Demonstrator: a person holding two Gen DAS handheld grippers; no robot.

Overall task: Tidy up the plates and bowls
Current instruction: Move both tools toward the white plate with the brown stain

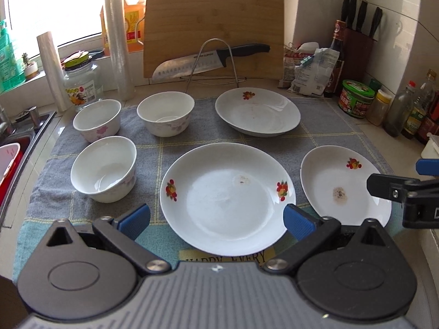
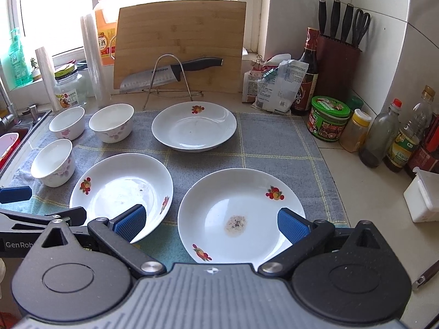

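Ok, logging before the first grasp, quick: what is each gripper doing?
Left gripper: open, holding nothing, over the middle plate.
Right gripper: open, holding nothing, over the stained plate.

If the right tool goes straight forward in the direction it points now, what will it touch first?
Most likely the near right plate, the one with a brown stain, which lies between the open fingers of the right tool. How high the tool is above it is unclear.
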